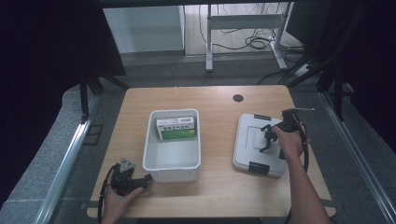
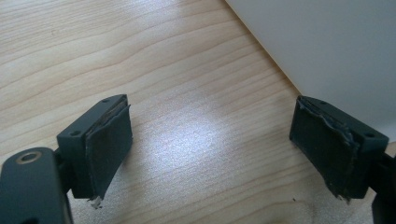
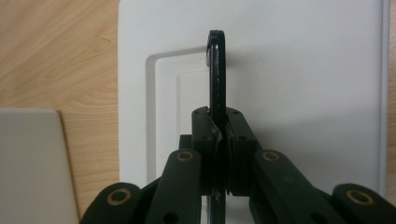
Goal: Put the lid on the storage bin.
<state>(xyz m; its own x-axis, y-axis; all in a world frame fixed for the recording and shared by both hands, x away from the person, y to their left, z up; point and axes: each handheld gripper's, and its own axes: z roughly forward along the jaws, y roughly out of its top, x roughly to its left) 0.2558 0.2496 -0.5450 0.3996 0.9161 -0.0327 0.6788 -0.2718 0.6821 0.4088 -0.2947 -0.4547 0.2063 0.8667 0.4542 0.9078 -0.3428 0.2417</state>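
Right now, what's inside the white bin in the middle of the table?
Inside the white bin lies one green and white box, flat against the far wall. The rest of the floor looks bare. Whatever might sit under the box is covered, and its small print is too blurry to read.

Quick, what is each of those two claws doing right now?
Left gripper: open, holding nothing, beside the white bin.
Right gripper: closed on the lid's black handle.

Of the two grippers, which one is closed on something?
The right gripper: its jaws pinch the lid's black handle. The left gripper rests open on the table beside the white bin.
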